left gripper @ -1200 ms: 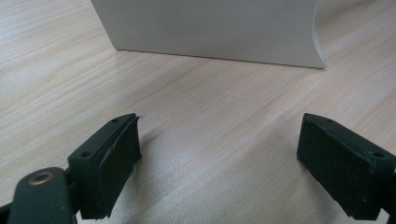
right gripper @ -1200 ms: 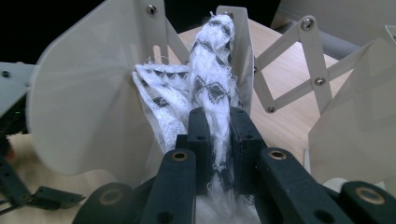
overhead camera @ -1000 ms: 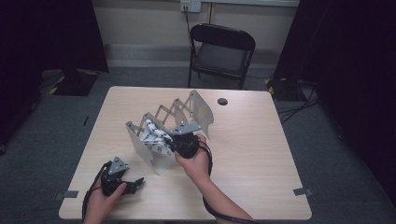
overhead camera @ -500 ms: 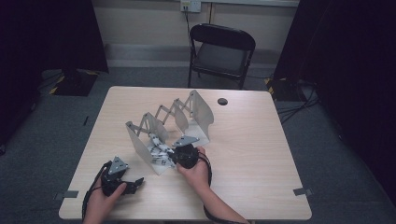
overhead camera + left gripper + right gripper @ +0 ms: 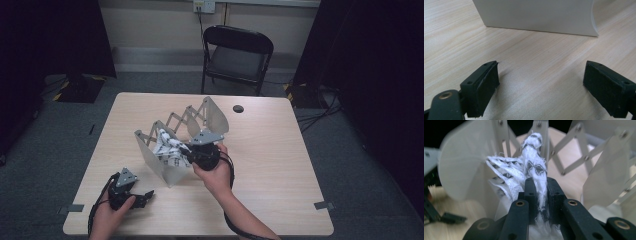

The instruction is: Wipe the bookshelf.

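the left gripper (image 5: 134, 196) rests low on the near left part of the table (image 5: 280, 150), exactly where it sat a second ago. its jaws stand spread wide with nothing between them, only bare wood, and in the left gripper view the white end panel (image 5: 536, 15) of the rack rises just ahead of it.

moving right, the accordion rack (image 5: 175, 140) stands mid-table, its scissor links stretched between white panels. the black-and-white patterned cloth (image 5: 169, 150) sits in the gap behind the nearest panel, bunched and partly hanging.

the right gripper (image 5: 192, 152) is what has changed: a second ago it was deeper in among the panels, and now it sits a little back toward the person and slightly higher, with the cloth coming along. its jaws are pinched tight on a twisted fold of the cloth (image 5: 535, 170), which rises between them in the right gripper view, the frayed edge fanning to one side.

to me this looks like the cloth being drawn out of the rack, or shifted between its slots; i can't tell which. the grip looks secure, but the loose fringe could snag on a link.
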